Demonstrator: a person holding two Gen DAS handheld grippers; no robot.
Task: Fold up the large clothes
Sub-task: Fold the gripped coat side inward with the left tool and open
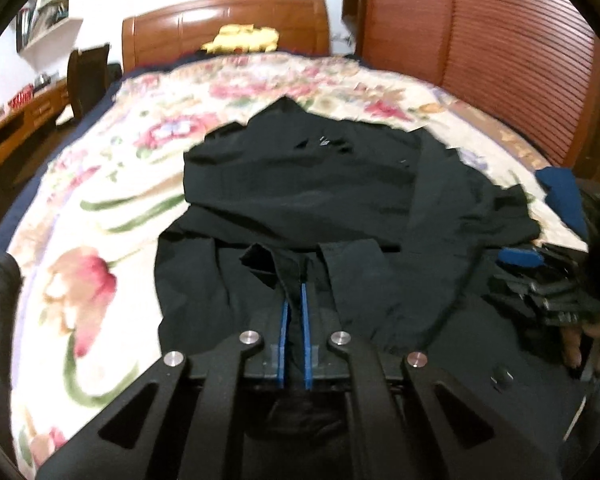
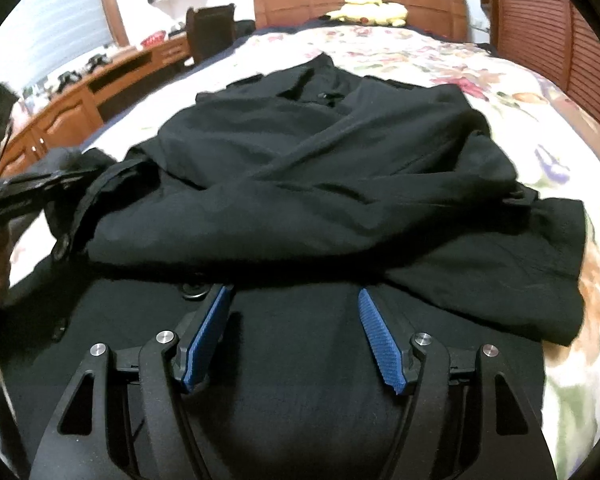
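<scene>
A large black coat (image 1: 300, 184) lies on the floral bedspread (image 1: 100, 208), its sleeves folded across the body. In the left wrist view my left gripper (image 1: 296, 286) is shut, its blue pads (image 1: 285, 320) pinching a raised fold of the coat's near edge. My right gripper (image 2: 293, 291) stands open over the coat (image 2: 320, 168), low on its near part, with nothing pressed between the blue pads (image 2: 208, 328). A button (image 2: 194, 290) sits just past the left pad. Each gripper also shows at the edge of the other view: right gripper (image 1: 540, 280), left gripper (image 2: 28, 196).
A wooden headboard (image 1: 228, 24) with a yellow item (image 1: 242, 38) stands at the bed's far end. A slatted wooden door (image 1: 480, 60) lines the right side. A desk (image 2: 100, 88) and dark chair (image 2: 210, 28) stand to the left. A blue cloth (image 1: 564, 196) lies at the right.
</scene>
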